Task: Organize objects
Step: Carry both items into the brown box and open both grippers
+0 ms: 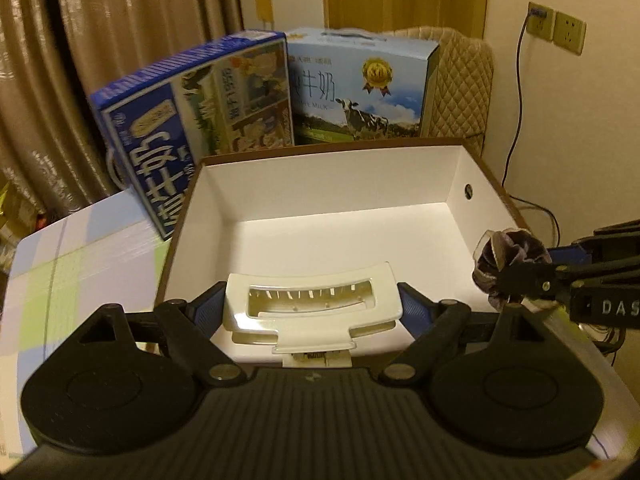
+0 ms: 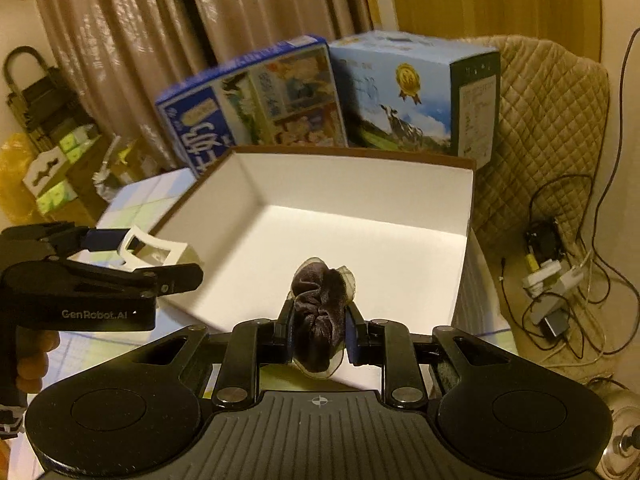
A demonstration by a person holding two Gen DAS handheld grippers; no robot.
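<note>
With both loads hanging just over the near rim of the box [image 1: 452, 168], L gripper [image 1: 312, 304] clamped wide on white clip [image 1: 308, 300], long axis crosswise btwn the pads; R gripper [image 2: 318, 332] pinched nearly shut on dark scrunchie [image 2: 320, 300]. Box floor bare, straight ahead and below both; neither clearly nearer. Likely next: ease fwd, then release inside.

Plastic, velvet and card

My left claw [image 1: 312, 306] grips a glossy white plastic hair clip [image 1: 312, 300]; my right claw [image 2: 318, 328] holds a velvety cloth scrunchie [image 2: 320, 304] over the matt white cardboard box [image 1: 340, 188].
</note>
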